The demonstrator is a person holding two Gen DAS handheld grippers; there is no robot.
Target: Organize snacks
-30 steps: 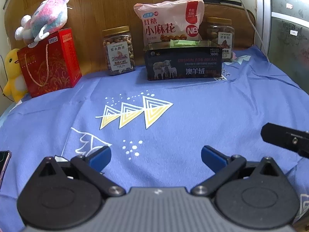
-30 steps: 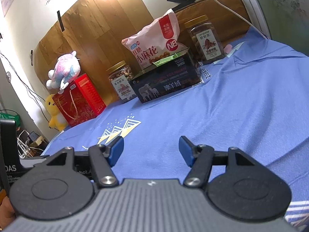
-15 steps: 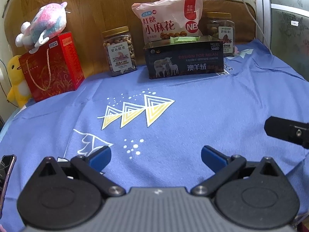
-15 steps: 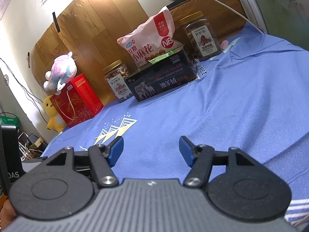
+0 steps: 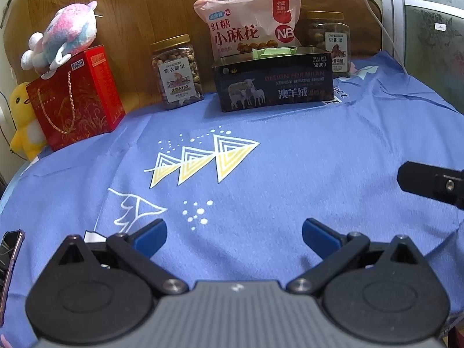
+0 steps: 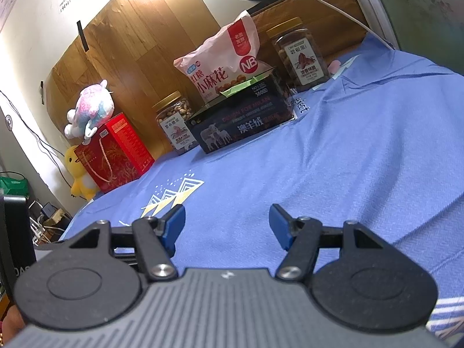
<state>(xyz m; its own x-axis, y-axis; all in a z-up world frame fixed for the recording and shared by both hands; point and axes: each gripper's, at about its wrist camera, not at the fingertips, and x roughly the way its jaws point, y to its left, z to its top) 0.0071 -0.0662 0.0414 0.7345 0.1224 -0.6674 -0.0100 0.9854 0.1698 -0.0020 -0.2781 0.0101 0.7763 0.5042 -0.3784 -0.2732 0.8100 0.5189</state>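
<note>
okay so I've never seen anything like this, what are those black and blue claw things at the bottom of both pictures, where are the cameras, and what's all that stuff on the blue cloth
Each claw is a hand-held two-finger gripper with a camera mounted on it, looking forward along its fingers. One picture comes from the left gripper, the other from the right gripper. Both are open and hold nothing. On the blue cloth at the back stand a red gift box with a plush toy on top, two nut jars, a dark box and a pink snack bag.

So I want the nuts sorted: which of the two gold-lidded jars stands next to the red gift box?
The cashew jar, left of the dark box; the other jar stands behind that box's right end.
</note>
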